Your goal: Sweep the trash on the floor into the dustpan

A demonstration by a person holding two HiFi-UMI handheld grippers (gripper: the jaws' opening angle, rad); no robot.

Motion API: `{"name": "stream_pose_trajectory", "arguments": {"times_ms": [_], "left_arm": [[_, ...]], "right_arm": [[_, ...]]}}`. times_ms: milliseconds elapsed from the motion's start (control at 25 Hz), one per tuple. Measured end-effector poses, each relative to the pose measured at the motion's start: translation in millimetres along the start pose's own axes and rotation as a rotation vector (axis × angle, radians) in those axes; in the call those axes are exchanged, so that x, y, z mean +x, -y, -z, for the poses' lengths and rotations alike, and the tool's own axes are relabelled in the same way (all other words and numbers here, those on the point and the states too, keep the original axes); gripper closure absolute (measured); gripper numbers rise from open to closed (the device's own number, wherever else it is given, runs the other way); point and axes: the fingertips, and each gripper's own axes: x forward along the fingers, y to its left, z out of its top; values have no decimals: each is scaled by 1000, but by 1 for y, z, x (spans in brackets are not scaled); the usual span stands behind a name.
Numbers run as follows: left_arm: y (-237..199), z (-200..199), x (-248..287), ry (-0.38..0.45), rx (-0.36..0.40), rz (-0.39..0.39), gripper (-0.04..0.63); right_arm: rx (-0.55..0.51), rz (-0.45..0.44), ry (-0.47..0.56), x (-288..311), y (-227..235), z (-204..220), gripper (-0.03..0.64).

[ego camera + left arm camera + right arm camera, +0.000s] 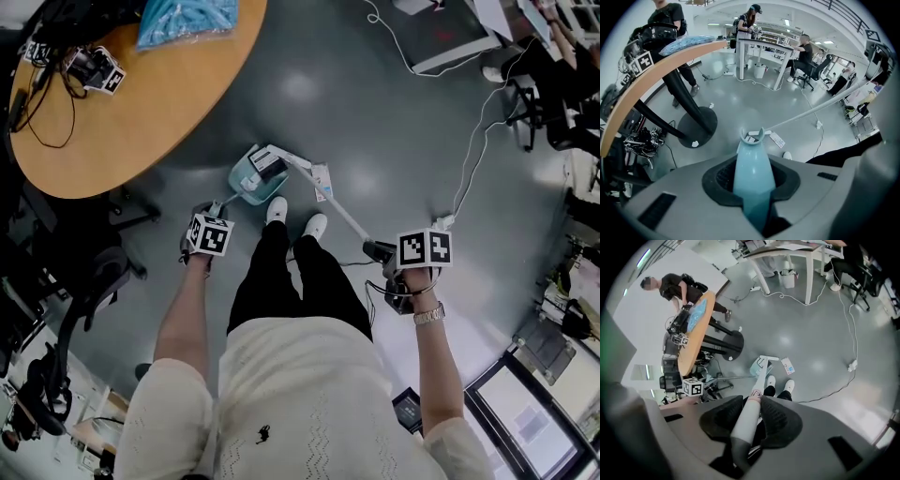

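Left gripper [754,187] has its jaws clamped on the pale blue dustpan handle [753,171], which runs out between the pads and down to the floor. Right gripper [751,420] is closed the same way around the whitish broom handle [749,414], with the stick angling down toward the person's white shoes [277,208].

The broom head [286,157] sits right at the mouth of the dustpan [251,180], and one flat white packet [322,181] lies on the grey floor just beside the pan's right edge, apart from it. So the job looks mostly done, with that packet probably the last bit.

To do it well, the right gripper should probably swing the head out past the far side of the packet, then drag it back in one short, low stroke. The left one should press the pan's lip flat on the floor, since a thin packet will slide under any gap. It's light too, so a hard flick would likely send it skating off on that smooth floor.

As for looks, the packet is a small rectangle with some blue and reddish print. In the pan there's a darker boxy item [266,169] with a white label. Can't tell what either one is.
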Motion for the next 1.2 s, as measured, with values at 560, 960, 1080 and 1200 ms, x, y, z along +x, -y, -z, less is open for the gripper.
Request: {"name": "stream_pose_trajectory", "arguments": {"times_ms": [560, 960, 1080, 1200], "left_arm": [[-3, -2, 2, 6, 13, 6, 503], [28, 11, -14, 25, 8, 2, 503], [44, 17, -19, 27, 31, -12, 503], [64, 22, -25, 26, 42, -33, 503]], "right_arm": [[-193, 19, -229, 62, -42, 84, 485], [60, -188, -113, 15, -11, 68, 485], [77, -207, -65, -8, 18, 60, 485], [99, -220, -5, -34, 59, 51, 485]]}}
